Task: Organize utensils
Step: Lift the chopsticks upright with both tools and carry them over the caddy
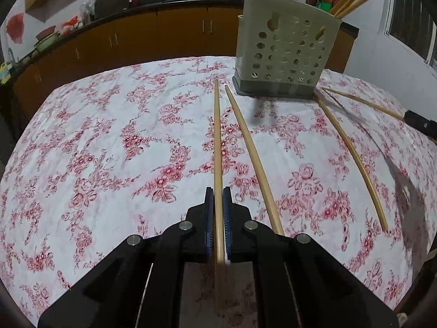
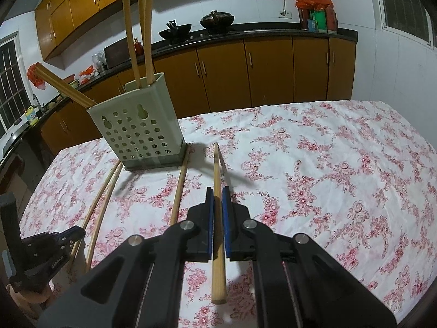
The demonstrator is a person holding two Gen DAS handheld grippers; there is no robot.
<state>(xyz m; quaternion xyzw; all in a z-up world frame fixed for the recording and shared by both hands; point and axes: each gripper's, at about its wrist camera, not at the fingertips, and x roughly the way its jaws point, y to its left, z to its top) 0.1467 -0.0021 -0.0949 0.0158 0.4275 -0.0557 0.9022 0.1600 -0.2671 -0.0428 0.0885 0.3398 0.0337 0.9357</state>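
Observation:
My left gripper (image 1: 218,194) is shut on a wooden chopstick (image 1: 217,136) that points toward the perforated pale green utensil holder (image 1: 286,52). Two more chopsticks lie loose on the cloth, one close beside it (image 1: 251,153) and one further right (image 1: 352,153). My right gripper (image 2: 217,194) is shut on another chopstick (image 2: 216,169), held above the cloth and casting a shadow, its tip just right of the holder (image 2: 139,134). Several chopsticks (image 2: 142,35) stand in the holder. The left gripper (image 2: 79,231) shows at the lower left of the right wrist view.
A floral tablecloth (image 2: 327,164) covers the table, whose far edge lies just behind the holder. A loose chopstick (image 2: 179,188) lies left of my right gripper. Behind stand brown cabinets (image 2: 273,71) and a dark counter with two woks (image 2: 215,20).

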